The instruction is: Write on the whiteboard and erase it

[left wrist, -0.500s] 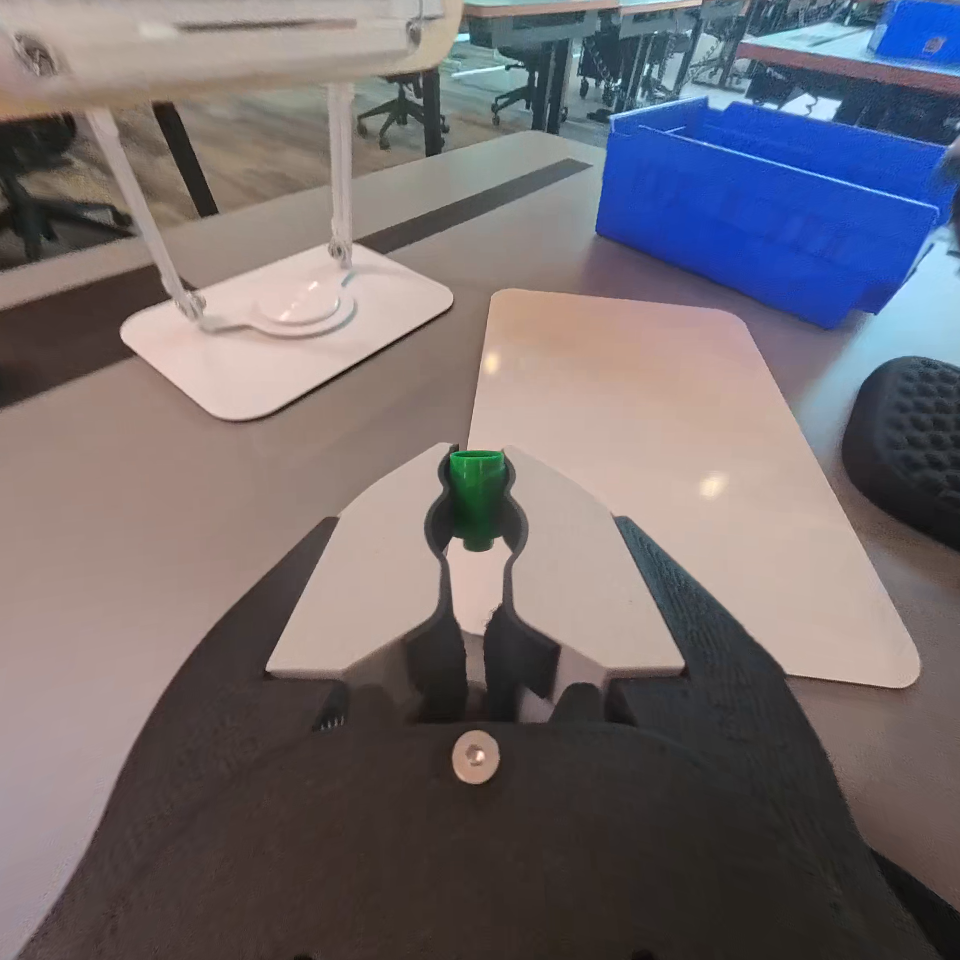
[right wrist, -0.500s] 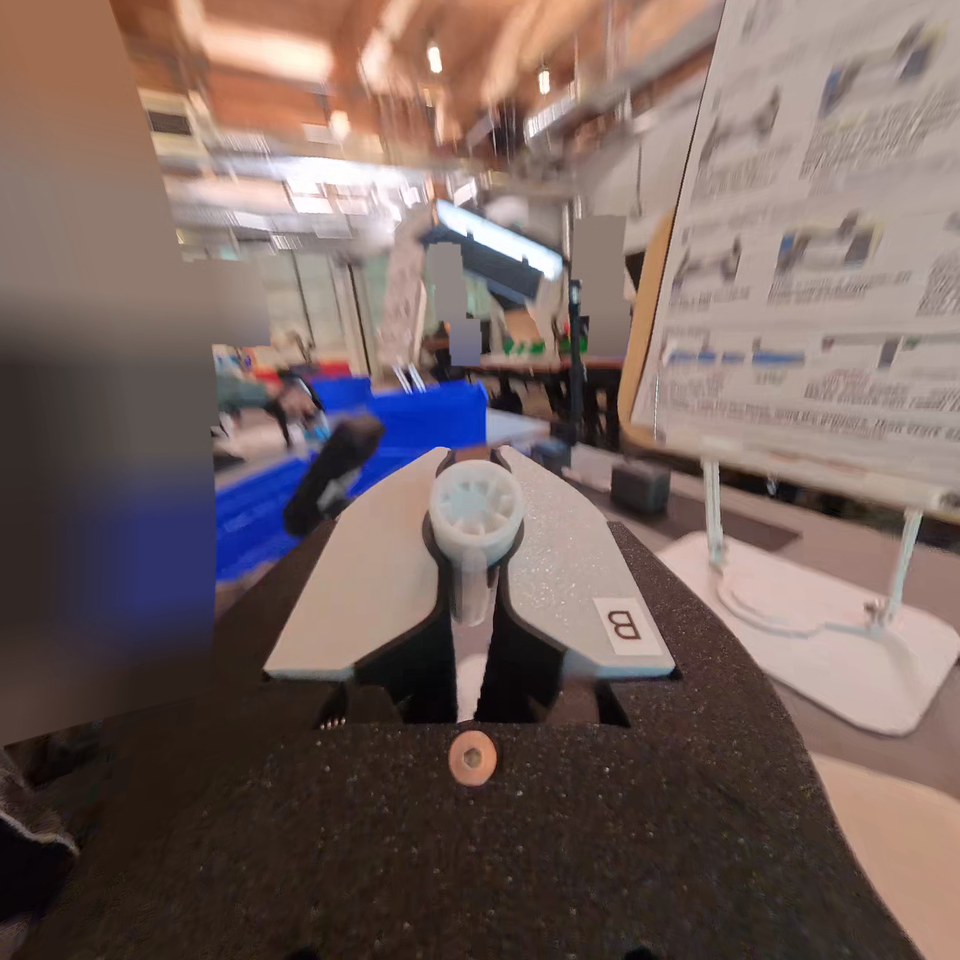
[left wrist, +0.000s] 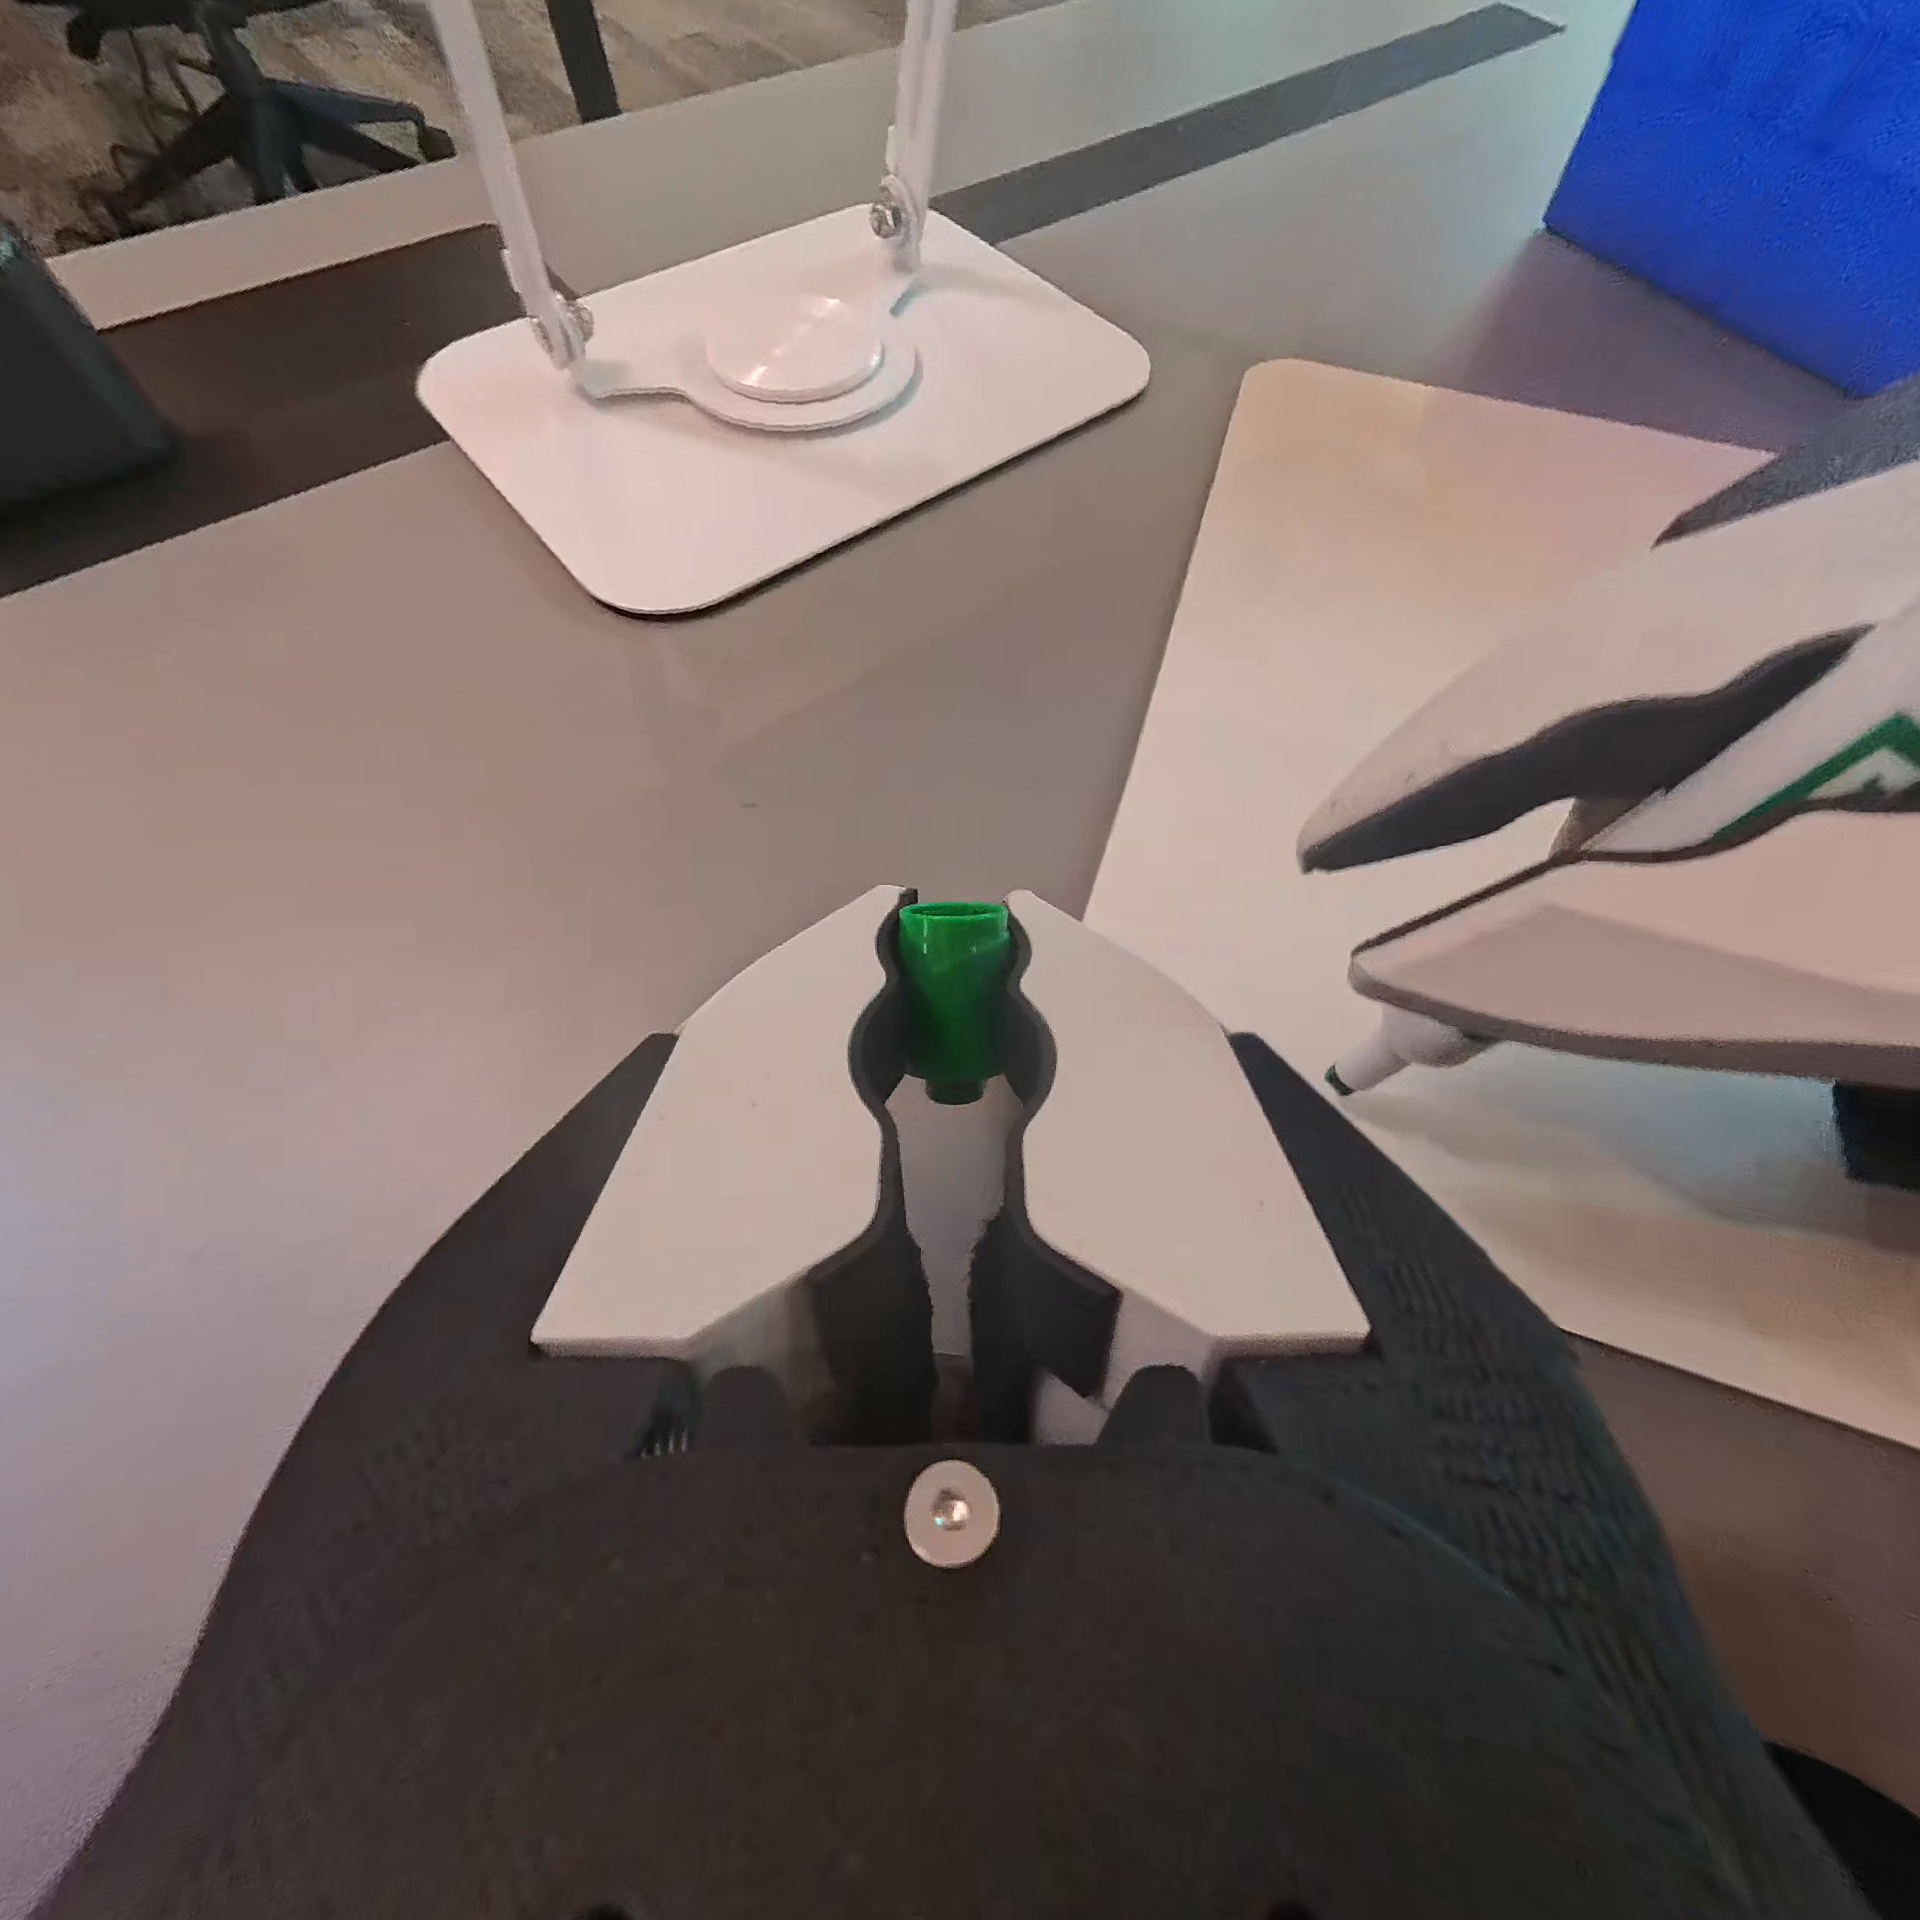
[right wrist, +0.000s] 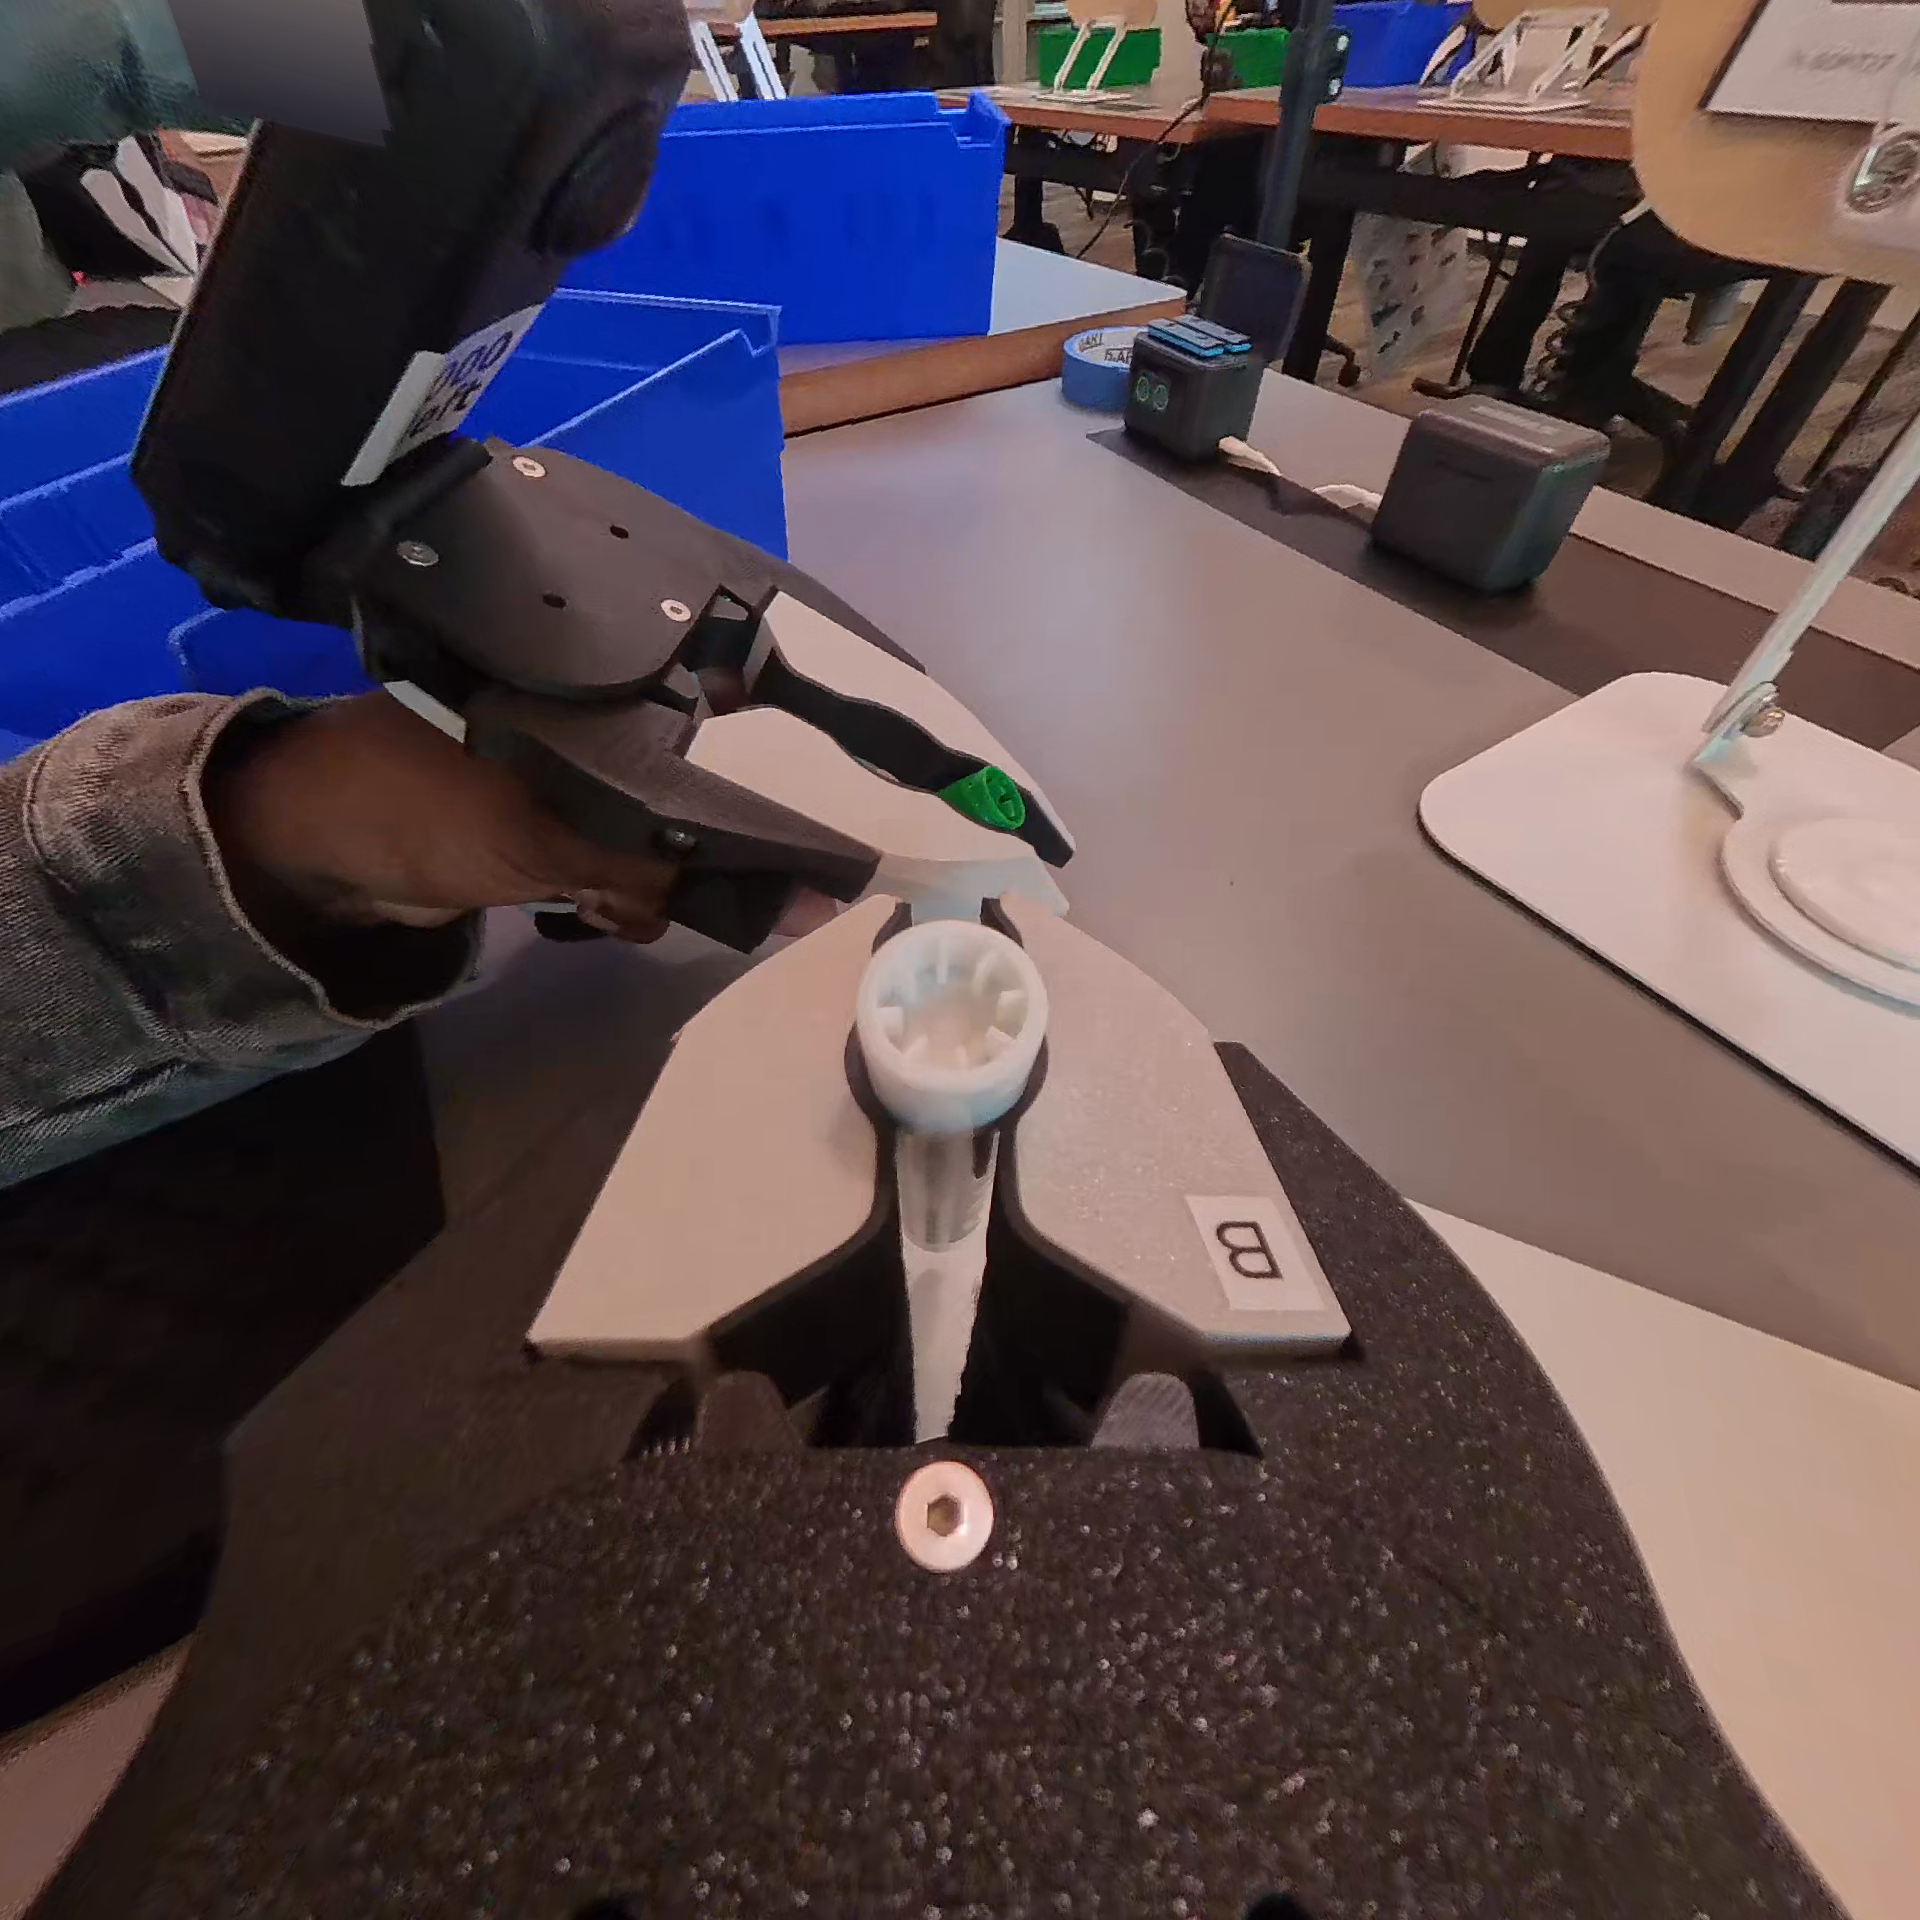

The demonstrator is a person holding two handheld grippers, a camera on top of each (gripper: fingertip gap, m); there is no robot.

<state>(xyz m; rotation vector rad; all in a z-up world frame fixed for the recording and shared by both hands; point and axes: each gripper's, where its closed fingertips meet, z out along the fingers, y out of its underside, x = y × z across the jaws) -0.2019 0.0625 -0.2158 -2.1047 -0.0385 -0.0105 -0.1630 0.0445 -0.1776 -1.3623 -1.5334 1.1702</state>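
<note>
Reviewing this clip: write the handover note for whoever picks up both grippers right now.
Left gripper: shut on the green cap, held over the grey table beside the whiteboard.
Right gripper: shut on the white marker. In the left wrist view the uncapped marker's tip points down at the near left part of the whiteboard; whether it touches cannot be told.
Whiteboard lies flat on the table, no marks visible on it. No eraser can be identified for certain.
Done: marker uncapped.
Left: write, recap probably, then erase.
</note>
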